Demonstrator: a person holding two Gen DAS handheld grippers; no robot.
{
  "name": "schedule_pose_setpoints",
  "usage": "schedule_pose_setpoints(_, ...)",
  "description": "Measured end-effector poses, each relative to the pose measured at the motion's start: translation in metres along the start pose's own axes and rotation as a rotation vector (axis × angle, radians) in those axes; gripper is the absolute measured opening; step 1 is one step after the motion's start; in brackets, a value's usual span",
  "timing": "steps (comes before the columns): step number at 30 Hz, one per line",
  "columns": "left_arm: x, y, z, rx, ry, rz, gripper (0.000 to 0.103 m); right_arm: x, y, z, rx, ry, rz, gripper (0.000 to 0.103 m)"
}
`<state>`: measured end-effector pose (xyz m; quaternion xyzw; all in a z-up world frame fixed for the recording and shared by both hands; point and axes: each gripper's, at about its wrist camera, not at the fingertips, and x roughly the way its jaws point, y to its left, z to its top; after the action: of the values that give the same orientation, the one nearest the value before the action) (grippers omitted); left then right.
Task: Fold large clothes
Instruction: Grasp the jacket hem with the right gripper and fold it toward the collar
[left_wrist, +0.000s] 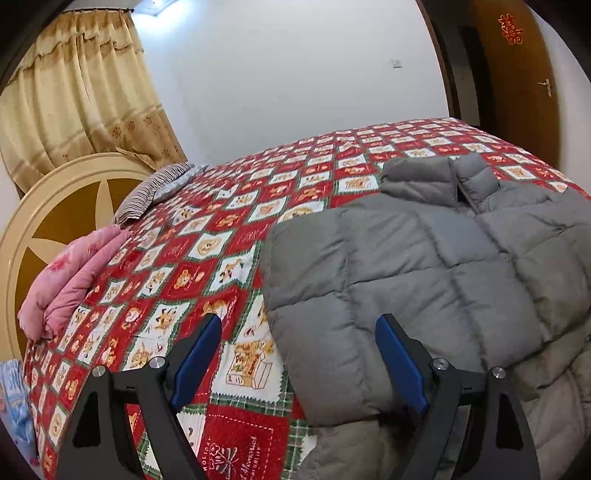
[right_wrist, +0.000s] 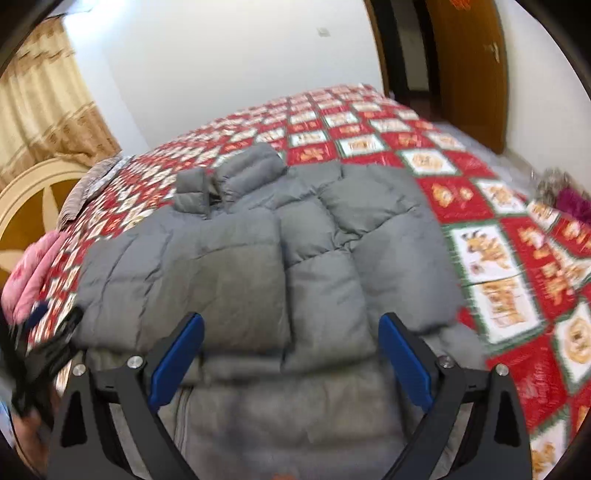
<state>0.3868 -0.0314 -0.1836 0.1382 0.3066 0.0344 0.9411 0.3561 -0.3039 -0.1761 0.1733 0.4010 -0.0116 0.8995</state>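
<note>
While the grey puffer jacket (left_wrist: 424, 280) lies partly folded on the patchwork quilt (left_wrist: 229, 206), collar away from both grippers, its near edge is found directly below the right gripper (right_wrist: 291, 354). The left gripper (left_wrist: 295, 358) is offset over the jacket's left edge. Both are pitched downward, jaws spread, nothing held.

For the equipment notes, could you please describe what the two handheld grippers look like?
Both look alike: the left gripper and right gripper have two black angular fingers with triangular cut-outs, silver round bolt heads at the joints, and flat blue pads on the inner faces. No cables, markings or sleeves are visible.
</note>
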Motion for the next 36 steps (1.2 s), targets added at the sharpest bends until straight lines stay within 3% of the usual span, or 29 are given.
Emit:
schedule_pose_setpoints(1,0.001,0.000,-0.001,0.004,0.003,-0.001,0.085,0.010,0.001,0.001,-0.011,0.021,0.013,0.089)
schedule_pose_setpoints(2,0.003,0.000,-0.002,0.010,0.006,-0.002,0.085,0.017,0.003,0.000,-0.027,0.042,0.021,0.078)
schedule_pose_setpoints(5,0.006,0.002,-0.003,0.014,0.018,-0.011,0.085,0.013,0.014,-0.010,-0.079,0.054,0.055,0.030)
schedule_pose_setpoints(6,0.005,0.004,-0.001,0.009,0.024,-0.018,0.085,0.007,0.017,-0.013,-0.099,0.044,0.034,0.020)
schedule_pose_setpoints(9,-0.001,0.008,0.006,-0.011,0.022,-0.037,0.085,-0.015,0.010,-0.018,-0.117,0.010,0.004,0.010)
schedule_pose_setpoints(11,-0.005,0.009,0.011,-0.016,0.014,-0.045,0.085,-0.023,0.000,-0.017,-0.102,-0.002,-0.023,0.008)
schedule_pose_setpoints(14,-0.005,0.009,0.015,-0.019,0.014,-0.033,0.085,-0.030,-0.012,-0.014,-0.092,-0.016,-0.026,0.012)
schedule_pose_setpoints(16,-0.003,0.012,0.016,-0.029,0.023,-0.034,0.085,-0.033,-0.012,-0.008,-0.070,-0.038,-0.012,0.065)
schedule_pose_setpoints(17,-0.002,0.014,0.016,-0.037,0.030,-0.036,0.085,-0.035,-0.014,-0.005,-0.037,-0.051,0.023,0.103)
schedule_pose_setpoints(19,-0.001,0.017,0.015,-0.049,0.035,-0.034,0.085,-0.032,-0.007,0.000,-0.030,-0.070,0.031,0.102)
schedule_pose_setpoints(21,0.001,0.021,0.014,-0.062,0.045,-0.032,0.085,-0.023,0.001,0.005,-0.053,-0.062,-0.012,0.093)
schedule_pose_setpoints(23,0.002,0.024,0.014,-0.068,0.054,-0.033,0.085,-0.004,0.009,0.008,-0.061,-0.019,0.007,0.091)
schedule_pose_setpoints(25,0.002,0.028,0.013,-0.072,0.059,-0.032,0.085,0.012,0.012,0.006,-0.072,0.029,0.016,0.080)
schedule_pose_setpoints(27,0.002,0.036,0.014,-0.079,0.062,-0.028,0.085,0.022,0.015,0.001,-0.088,0.078,0.055,0.031)
schedule_pose_setpoints(29,0.003,0.046,0.015,-0.093,0.066,-0.020,0.085,0.014,0.016,-0.004,-0.117,0.058,0.049,0.020)
schedule_pose_setpoints(32,0.005,0.058,0.016,-0.105,0.076,0.000,0.085,-0.008,0.007,-0.011,-0.127,0.034,0.031,0.013)
schedule_pose_setpoints(36,0.009,0.061,0.022,-0.128,0.084,-0.005,0.085,-0.023,-0.015,-0.019,-0.110,0.027,-0.013,0.011)
